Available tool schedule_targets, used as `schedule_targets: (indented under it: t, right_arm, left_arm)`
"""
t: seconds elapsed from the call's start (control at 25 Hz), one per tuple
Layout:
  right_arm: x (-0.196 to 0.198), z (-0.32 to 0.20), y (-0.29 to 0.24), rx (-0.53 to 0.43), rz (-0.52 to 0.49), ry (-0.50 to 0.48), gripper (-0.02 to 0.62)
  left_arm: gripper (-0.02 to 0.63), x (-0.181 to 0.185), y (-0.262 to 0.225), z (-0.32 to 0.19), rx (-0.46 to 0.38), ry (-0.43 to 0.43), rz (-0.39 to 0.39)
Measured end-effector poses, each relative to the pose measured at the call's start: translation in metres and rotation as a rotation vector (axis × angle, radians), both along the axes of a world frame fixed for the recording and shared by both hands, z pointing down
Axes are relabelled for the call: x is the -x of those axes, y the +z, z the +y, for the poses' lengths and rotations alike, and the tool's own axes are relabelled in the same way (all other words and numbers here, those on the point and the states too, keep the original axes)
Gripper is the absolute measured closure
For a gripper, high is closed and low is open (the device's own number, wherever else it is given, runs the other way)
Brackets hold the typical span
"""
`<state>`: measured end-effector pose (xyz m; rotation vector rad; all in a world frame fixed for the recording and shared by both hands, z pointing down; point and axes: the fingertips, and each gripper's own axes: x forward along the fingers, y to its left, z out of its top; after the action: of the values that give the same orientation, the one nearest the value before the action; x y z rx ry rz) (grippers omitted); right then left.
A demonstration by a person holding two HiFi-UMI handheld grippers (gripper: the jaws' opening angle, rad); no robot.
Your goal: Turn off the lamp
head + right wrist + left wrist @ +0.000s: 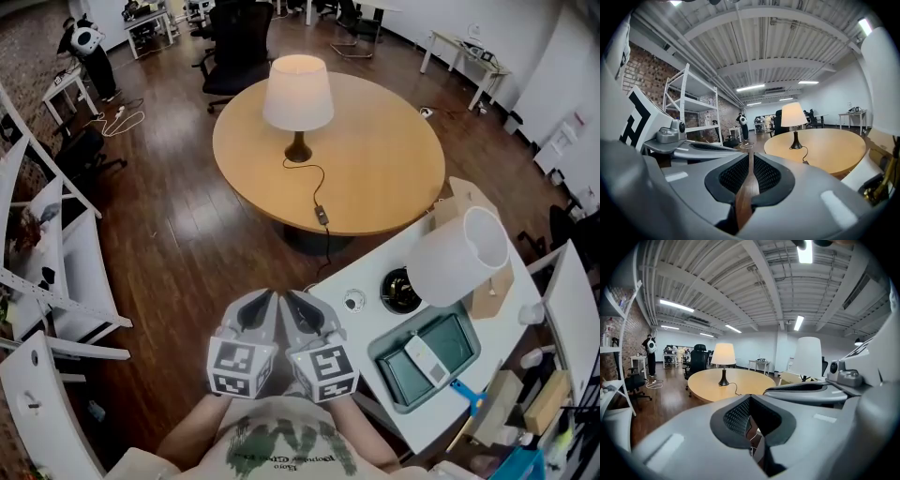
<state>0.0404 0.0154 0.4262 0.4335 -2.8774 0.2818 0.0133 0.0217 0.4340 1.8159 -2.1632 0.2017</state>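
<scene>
A lit table lamp (298,94) with a cream shade and dark base stands on the round wooden table (394,159). Its black cord runs to an inline switch (322,216) lying at the table's near edge. Both grippers are held close to the body, side by side, well short of the table. The left gripper (262,302) and right gripper (300,302) each have jaws shut with nothing between them. The lamp (723,355) appears far ahead in the left gripper view, past the left gripper (751,427). In the right gripper view the lamp (793,115) stands beyond the right gripper (749,183).
To my right stands a white desk (361,281) with a second, unlit white-shaded lamp (459,255), a green tray (427,361) and a cardboard box (487,281). White shelving (56,272) stands at the left. Black office chairs (234,47) and a person (89,52) are beyond the table.
</scene>
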Motion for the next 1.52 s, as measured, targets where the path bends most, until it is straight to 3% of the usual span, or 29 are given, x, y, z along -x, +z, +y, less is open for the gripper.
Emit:
schedule_targets:
  t: [0.28,0.6,0.84,1.0,1.2,1.52]
  right_arm:
    - [0.056,-0.027,0.007,0.001,0.023,0.063,0.566]
    - [0.16,-0.058,0.0,-0.018,0.045,0.205,0.561]
    - [0.221,-0.064,0.007,0.027,0.071,0.309,0.561]
    - [0.235,-0.071,0.013,0.025,0.088,0.366,0.561]
    - [0.228,-0.089,0.026,0.066,0.09,0.451,0.561]
    - [0.23,-0.165,0.039,0.09,0.035,0.52,0.561]
  left_arm:
    - [0.606,0.057,0.011,-0.031,-0.006,0.052,0.046]
    - [0.606,0.159,0.006,-0.067,-0.039,0.189,0.073]
    - [0.606,0.22,0.01,-0.073,-0.026,0.293,0.121]
    - [0.606,0.236,0.014,-0.085,-0.025,0.349,0.139]
    - [0.606,0.23,0.022,-0.104,-0.006,0.42,0.15]
    - [0.606,0.23,0.036,-0.168,0.036,0.492,0.118]
